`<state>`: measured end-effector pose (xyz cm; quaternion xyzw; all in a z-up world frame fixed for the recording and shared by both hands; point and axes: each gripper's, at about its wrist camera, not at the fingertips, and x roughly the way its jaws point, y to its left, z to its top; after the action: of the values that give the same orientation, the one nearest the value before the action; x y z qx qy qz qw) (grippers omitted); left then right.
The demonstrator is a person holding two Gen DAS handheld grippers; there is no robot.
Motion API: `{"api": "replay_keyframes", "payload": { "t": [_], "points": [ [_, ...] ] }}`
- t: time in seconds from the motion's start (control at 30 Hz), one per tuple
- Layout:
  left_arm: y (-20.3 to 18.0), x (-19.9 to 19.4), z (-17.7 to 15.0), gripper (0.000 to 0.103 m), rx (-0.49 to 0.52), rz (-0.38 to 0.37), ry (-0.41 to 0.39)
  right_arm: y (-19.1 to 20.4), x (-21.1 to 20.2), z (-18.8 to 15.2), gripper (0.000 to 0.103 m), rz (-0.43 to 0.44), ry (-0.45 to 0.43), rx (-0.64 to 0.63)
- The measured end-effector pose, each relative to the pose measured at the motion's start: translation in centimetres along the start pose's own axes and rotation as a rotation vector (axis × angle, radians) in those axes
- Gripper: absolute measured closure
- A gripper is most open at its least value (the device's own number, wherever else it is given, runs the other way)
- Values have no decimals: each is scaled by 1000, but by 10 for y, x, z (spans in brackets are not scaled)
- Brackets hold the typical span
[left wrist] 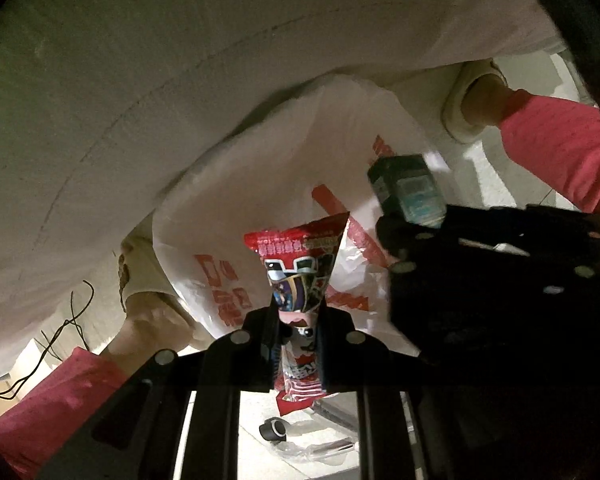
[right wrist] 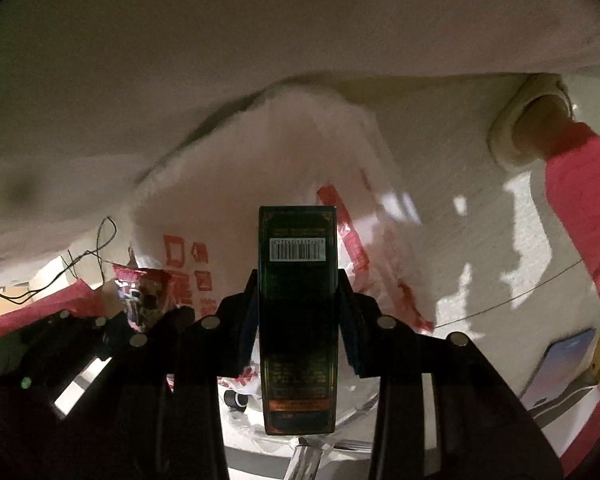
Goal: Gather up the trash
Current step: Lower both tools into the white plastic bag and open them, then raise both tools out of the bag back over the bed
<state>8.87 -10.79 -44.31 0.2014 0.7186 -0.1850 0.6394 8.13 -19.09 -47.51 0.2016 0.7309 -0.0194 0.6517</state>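
Tongs Gripped Wrapper and Box Over Bag

Left tongs [left wrist: 298,344] clenched a red snack wrapper [left wrist: 300,264], its long axis running away from the camera. Right tongs [right wrist: 298,312] clamped a dark green box [right wrist: 298,320] lengthwise, barcode end forward. Both hung over a white plastic bag [left wrist: 260,184] with red print. Only the right view showed a phone [right wrist: 560,364]; bag contents were hidden.

The wrapper [left wrist: 300,264] sits left of the box [right wrist: 298,280]; the plastic bag [left wrist: 260,184] lies behind both.
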Motion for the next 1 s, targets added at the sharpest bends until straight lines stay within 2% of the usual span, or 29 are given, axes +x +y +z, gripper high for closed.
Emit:
{"api": "replay_keyframes", "payload": {
  "t": [0.03,0.1,0.17,0.2,0.23,0.33,0.53,0.7,0.87,0.93,0.97,1.0],
  "points": [
    [0,2,1,88,-1,2,2,1,2,0,67,-2,6,-4],
    [3,4,2,87,-18,-1,3,1,5,-1,61,-2,15,-2],
    [8,3,3,81,-38,-9,9,-2,3,0,37,-6,16,-3],
    [8,3,4,70,-40,-11,11,-3,2,-1,34,-11,11,-2],
    [8,1,4,59,-44,-14,6,-4,0,0,33,-15,5,-2],
    [9,-2,1,51,-41,-17,-5,-7,-3,-1,33,-24,0,0],
    [8,-19,-10,48,-45,-16,-6,-5,-8,-11,33,-39,3,-4],
    [2,-48,-21,43,-27,5,-52,2,-37,-27,33,-38,-48,-40],
    [-5,-98,-43,39,50,119,-158,15,-92,-53,32,8,-174,-133],
    [-5,-124,-53,36,63,96,-206,24,-124,-66,29,7,-254,-203],
    [-3,-136,-59,33,59,90,-230,26,-137,-68,24,8,-282,-231],
    [-3,-147,-63,25,56,93,-244,30,-152,-71,22,6,-314,-265]
  ]
}}
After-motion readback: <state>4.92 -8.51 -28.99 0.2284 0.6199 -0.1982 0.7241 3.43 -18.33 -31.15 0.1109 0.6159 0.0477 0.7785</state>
